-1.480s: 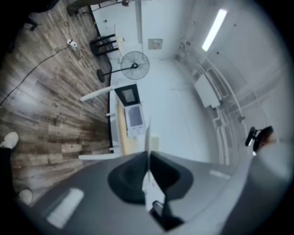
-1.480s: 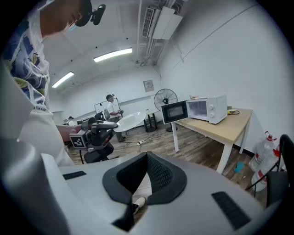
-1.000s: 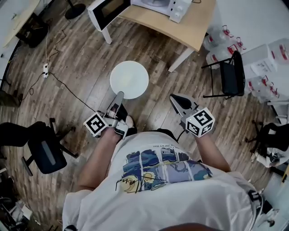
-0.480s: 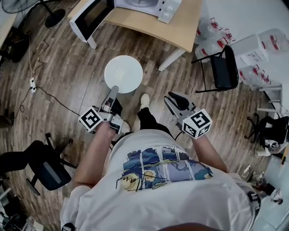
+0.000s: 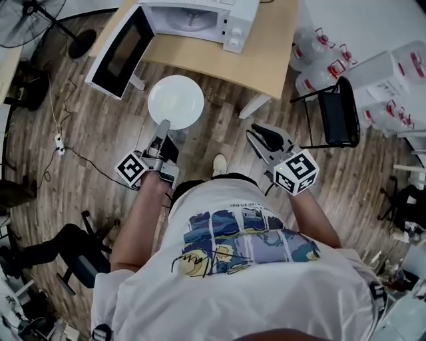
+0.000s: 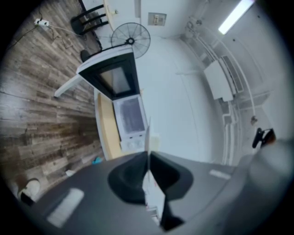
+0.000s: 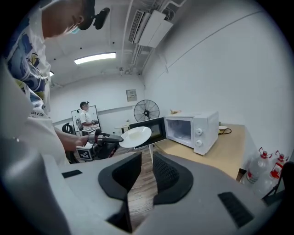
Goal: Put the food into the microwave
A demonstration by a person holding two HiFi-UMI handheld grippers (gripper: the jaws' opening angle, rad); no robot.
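Observation:
A white plate hangs level over the wood floor, just in front of the white microwave. My left gripper is shut on the plate's near rim. In the left gripper view the plate shows edge-on as a thin white line pinched between the jaws. The microwave door stands swung open to the left. I cannot make out food on the plate. My right gripper hovers to the right of the plate; its jaws are open by a narrow gap, with nothing between them. In the right gripper view, the plate is left of the microwave.
The microwave stands on a light wooden table. A black chair and water bottles are at the right. A fan, a cable with a power strip and an office chair are on the left.
Both grippers and the plate have moved forward toward the table. The plate now sits just short of the open microwave door. The left gripper's grip on it is unchanged.

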